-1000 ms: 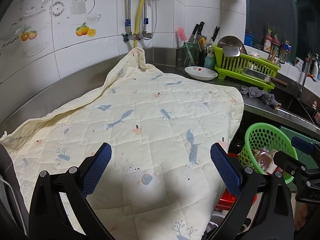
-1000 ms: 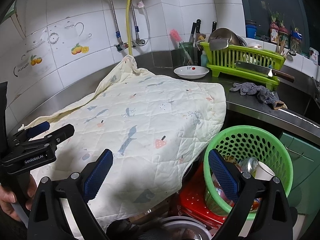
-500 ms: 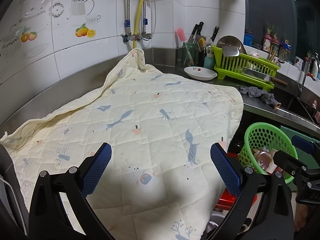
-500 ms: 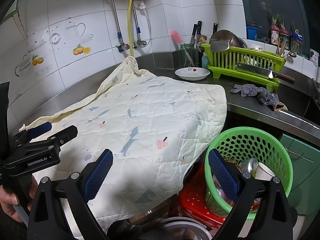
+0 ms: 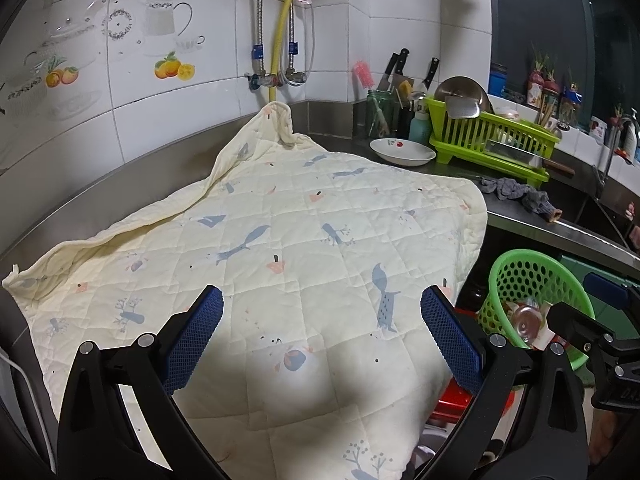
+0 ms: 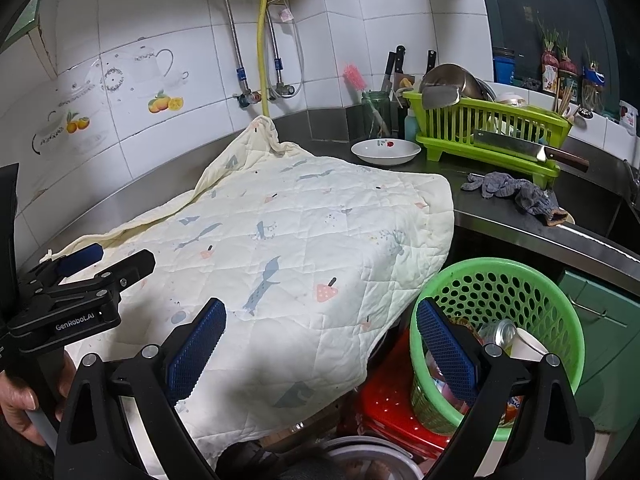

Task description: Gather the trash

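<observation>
Nothing much had shifted since the earlier pictures: both claws stayed where they were, with only a slight drift in view. Nearest, the left claw [image 5: 322, 334] hung spread wide and empty above the front edge of the quilt [image 5: 288, 240], and the right claw [image 6: 320, 344] was likewise wide apart with nothing between its pads, over the quilt's right front corner. Just beside that corner, below the counter [image 6: 500, 216], stood the green basket [image 6: 560, 300] with the trash inside: a can [image 6: 498, 330] and a paper cup [image 6: 526, 346]. Farther back on the counter lay a grey rag [image 6: 512, 190], then a white bowl [image 6: 386, 151] and the green dish rack [image 6: 492, 136] near the tiled back corner.
</observation>
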